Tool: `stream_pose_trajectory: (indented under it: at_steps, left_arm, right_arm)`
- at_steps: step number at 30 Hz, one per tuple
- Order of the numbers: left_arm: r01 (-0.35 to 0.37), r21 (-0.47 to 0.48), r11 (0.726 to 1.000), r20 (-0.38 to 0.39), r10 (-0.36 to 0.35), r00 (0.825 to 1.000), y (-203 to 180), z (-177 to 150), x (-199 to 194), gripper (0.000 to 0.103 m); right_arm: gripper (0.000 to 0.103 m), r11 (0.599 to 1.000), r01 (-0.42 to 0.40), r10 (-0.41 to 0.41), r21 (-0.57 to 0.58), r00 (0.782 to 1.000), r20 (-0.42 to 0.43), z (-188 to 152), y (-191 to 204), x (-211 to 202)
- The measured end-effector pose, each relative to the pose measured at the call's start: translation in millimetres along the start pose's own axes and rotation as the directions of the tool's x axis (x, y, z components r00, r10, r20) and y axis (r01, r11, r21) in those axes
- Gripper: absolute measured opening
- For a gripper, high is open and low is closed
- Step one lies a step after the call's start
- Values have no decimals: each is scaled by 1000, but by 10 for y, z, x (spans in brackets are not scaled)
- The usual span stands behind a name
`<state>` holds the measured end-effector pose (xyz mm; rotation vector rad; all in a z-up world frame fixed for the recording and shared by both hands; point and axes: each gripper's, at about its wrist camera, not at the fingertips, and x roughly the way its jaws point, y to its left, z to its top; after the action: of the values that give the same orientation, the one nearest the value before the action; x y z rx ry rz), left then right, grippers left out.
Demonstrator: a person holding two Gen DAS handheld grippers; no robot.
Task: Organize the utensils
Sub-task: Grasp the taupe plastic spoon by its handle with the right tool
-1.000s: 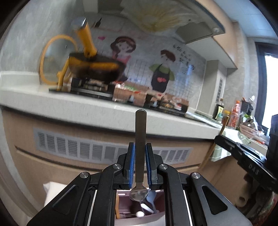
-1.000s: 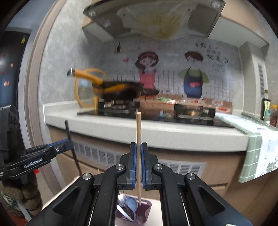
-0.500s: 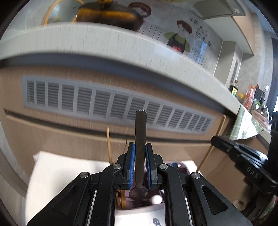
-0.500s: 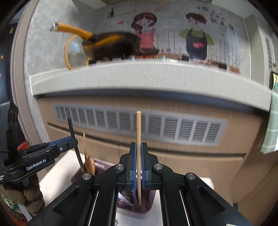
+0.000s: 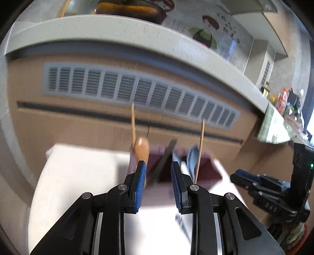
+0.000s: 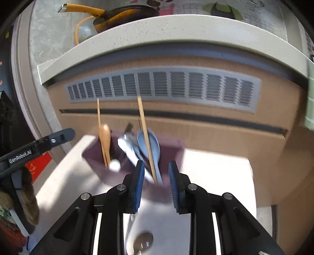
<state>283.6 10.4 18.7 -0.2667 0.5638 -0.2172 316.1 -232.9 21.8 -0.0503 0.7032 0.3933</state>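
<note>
A dark purple utensil holder (image 6: 94, 157) stands on a white table (image 6: 215, 166). It holds a wooden spoon (image 6: 105, 135), a metal spoon (image 6: 127, 147), a light blue spoon (image 6: 151, 145) and a wooden chopstick (image 6: 145, 137). In the left wrist view the holder (image 5: 206, 168) shows the wooden spoon (image 5: 141, 149), a dark metal handle (image 5: 166, 155) and a chopstick (image 5: 200, 145). My left gripper (image 5: 158, 172) is open and empty just before the holder. My right gripper (image 6: 156, 172) is open and empty; the chopstick stands between its fingers, untouched.
A brown cabinet front with a grey vent grille (image 6: 166, 86) stands behind the table under a grey countertop (image 6: 176, 29). A pan with a yellow handle (image 6: 117, 13) sits on top. Another metal spoon (image 6: 143, 241) lies on the table beneath my right gripper.
Both grippers have opened. The left let go of the metal spoon and the right let go of the chopstick; both now stand in the holder. Both views have tilted down.
</note>
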Motion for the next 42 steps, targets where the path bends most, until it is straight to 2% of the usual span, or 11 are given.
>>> stream_pose_trajectory:
  at_steps: [4, 9, 13, 17, 23, 28, 31, 35, 38, 42]
  left_arm:
    - [-57, 49, 997, -118, 62, 991, -36, -452, -71, 28]
    - [-90, 61, 994, -224, 101, 969, -11, -1016, -190, 28]
    - [-97, 32, 995, -267, 102, 958, 33, -1320, -297, 28]
    - [-111, 35, 993, -269, 116, 956, 36, -1379, -386, 28]
    - [-119, 16, 993, -256, 120, 959, 130, -1352, -458, 28]
    - [-108, 6, 994, -289, 105, 952, 167, -1405, -363, 28]
    - [-94, 1, 996, -306, 90, 948, 166, -1419, -313, 28]
    - [-87, -3, 996, -334, 81, 939, 136, -1450, -232, 28]
    - [-71, 6, 997, -346, 69, 936, 35, -1481, -180, 28]
    - [-7, 38, 999, -356, 20, 934, -248, -1532, -98, 28]
  right_arm:
    - [24, 998, 69, -70, -15, 994, -79, -435, 2, -134]
    - [24, 998, 0, 10, 63, 986, -168, -1004, 29, -223]
    - [24, 996, -25, 44, 91, 976, -214, -1338, 150, -166]
    - [28, 993, -35, 60, 112, 971, -231, -1333, 199, 5]
    - [31, 994, 27, 2, 107, 966, -258, -1223, 256, 306]
    - [31, 996, 91, -86, 5, 961, -264, -1145, 405, 468]
    - [32, 994, 102, -105, -27, 960, -261, -1126, 439, 514]
    - [31, 995, 88, -97, -48, 963, -252, -1135, 434, 511]
    - [31, 996, 89, -91, -20, 969, -230, -1156, 313, 390]
    - [31, 995, 96, -87, 34, 976, -200, -1236, 45, 112]
